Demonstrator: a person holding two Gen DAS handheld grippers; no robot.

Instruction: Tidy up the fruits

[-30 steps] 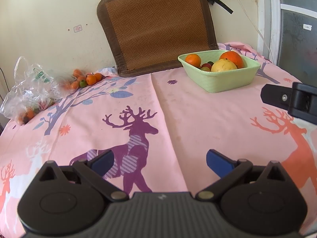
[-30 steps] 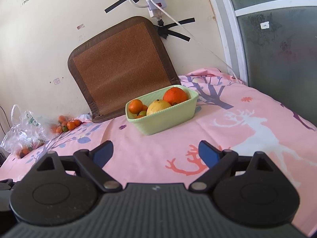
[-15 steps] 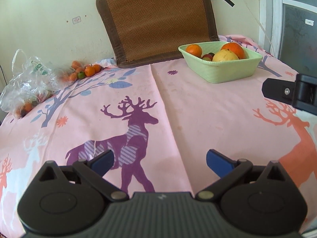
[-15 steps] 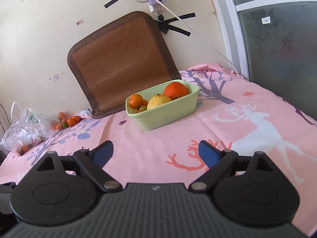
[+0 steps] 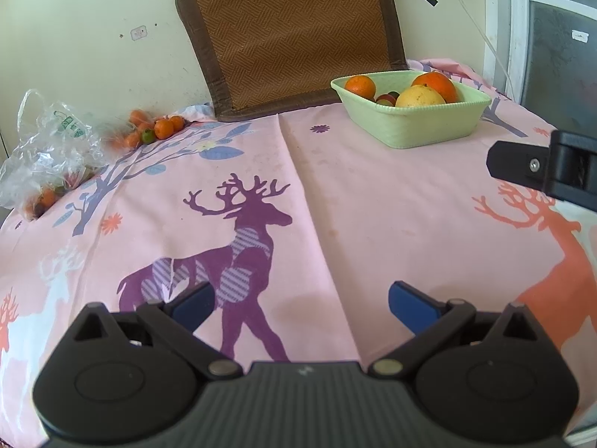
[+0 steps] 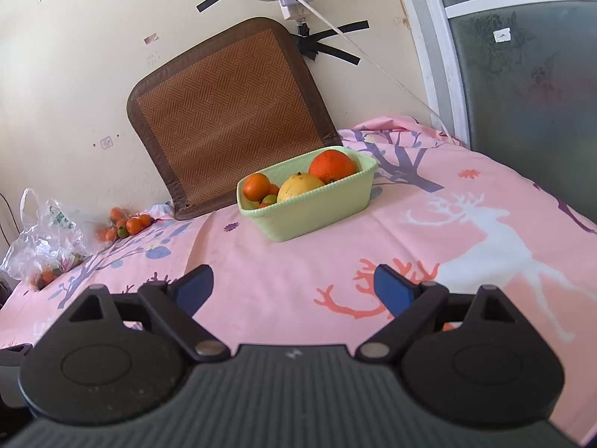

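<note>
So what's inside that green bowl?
The light green bowl holds a big orange, a yellow citrus fruit, a smaller orange and a few small fruits between them. Whatever lies lower down is hidden by the bowl's wall.

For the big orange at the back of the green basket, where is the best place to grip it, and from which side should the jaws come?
Probably from above. The big orange sits highest in the green basket, its upper half clear of the rim. Close the jaws across its widest part, one at each side. The yellow fruit lies close beside it, and the basket wall blocks a level approach.
</note>
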